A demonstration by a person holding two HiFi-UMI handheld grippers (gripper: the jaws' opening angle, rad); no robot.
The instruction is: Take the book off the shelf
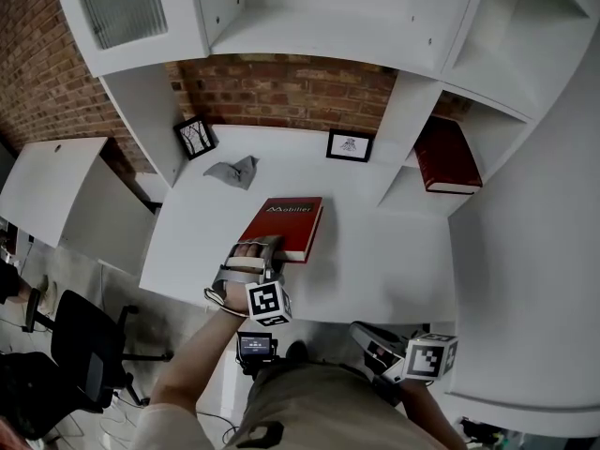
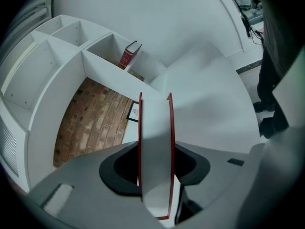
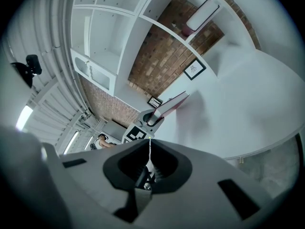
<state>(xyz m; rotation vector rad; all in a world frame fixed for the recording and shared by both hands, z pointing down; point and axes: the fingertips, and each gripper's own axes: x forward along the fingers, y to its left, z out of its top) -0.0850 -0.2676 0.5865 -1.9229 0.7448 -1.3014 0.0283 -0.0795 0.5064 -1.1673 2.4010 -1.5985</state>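
Right gripper (image 3: 149,144) sits pressed together, empty; left gripper (image 1: 253,251) pinches red book (image 1: 286,223) by one edge; its weight could twist it loose.

Cover title on the book
The red hardcover book (image 1: 286,228) clamped in the left gripper (image 1: 256,249) appears to read "Mobilier" on its dark cover band.

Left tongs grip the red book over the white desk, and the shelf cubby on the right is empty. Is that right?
No. The left tongs do grip the red book over the white desk, but the shelf cubby on the right is not empty: a second red book sits in it, as the head view shows.
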